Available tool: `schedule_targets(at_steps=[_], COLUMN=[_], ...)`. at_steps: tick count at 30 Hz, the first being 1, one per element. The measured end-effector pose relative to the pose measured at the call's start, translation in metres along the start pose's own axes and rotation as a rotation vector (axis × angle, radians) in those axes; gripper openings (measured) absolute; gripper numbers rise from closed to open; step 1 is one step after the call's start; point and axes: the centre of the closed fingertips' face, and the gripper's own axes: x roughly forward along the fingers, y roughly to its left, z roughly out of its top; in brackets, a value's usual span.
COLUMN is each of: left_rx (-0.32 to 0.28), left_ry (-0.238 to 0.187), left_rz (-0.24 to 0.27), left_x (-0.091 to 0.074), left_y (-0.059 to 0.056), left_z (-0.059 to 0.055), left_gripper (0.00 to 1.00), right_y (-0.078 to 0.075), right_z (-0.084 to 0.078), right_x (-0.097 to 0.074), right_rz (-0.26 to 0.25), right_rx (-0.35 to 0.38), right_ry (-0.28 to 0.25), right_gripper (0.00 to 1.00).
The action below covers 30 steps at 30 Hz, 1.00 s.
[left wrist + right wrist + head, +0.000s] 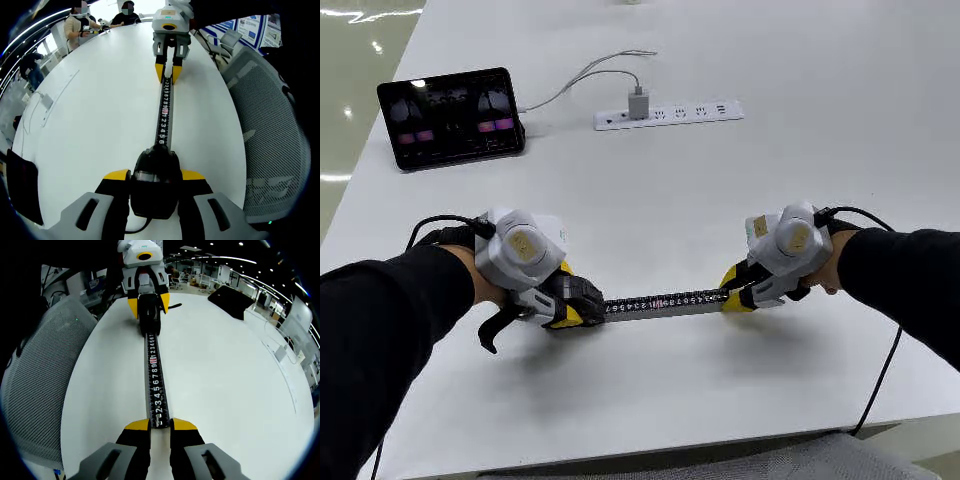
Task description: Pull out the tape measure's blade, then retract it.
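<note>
- The white table (720,200) is smooth, matte and broad. Most of its top is bare, with open room ahead of both grippers; its near edge runs close under the person's black sleeves.
- A grey mesh office chair (270,125) sits just off that near edge.
- A dark, glossy tablet (451,117) stands at the far left, well apart from the work.
- A long white power strip (670,113) lies far centre, with a white charger (638,102) plugged in and a thin cable trailing off it.
- The left gripper (155,175), grey with yellow-tipped jaws, is clamped round the tape measure (155,187), a chunky black rounded case sitting on the table.
- The right gripper (160,425) has its jaws drawn in close, pinching the tip of the blade (154,385).
- The blade is a narrow dark strip with printed numbers, stretched straight and low over the table between the two grippers.
</note>
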Motion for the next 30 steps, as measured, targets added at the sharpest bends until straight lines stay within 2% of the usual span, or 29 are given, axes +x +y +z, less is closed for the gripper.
schedule_targets(at_steps=[30], left_rx=[-0.002], left_ry=[-0.006], left_rz=[0.001], left_x=[-0.001], left_y=[-0.001], left_z=[0.001], left_gripper=[0.31], right_y=[-0.002], right_z=[-0.014], right_x=[-0.012], right_rz=[-0.006], right_rx=[0.014], right_ry=[0.013], right_gripper=[0.10])
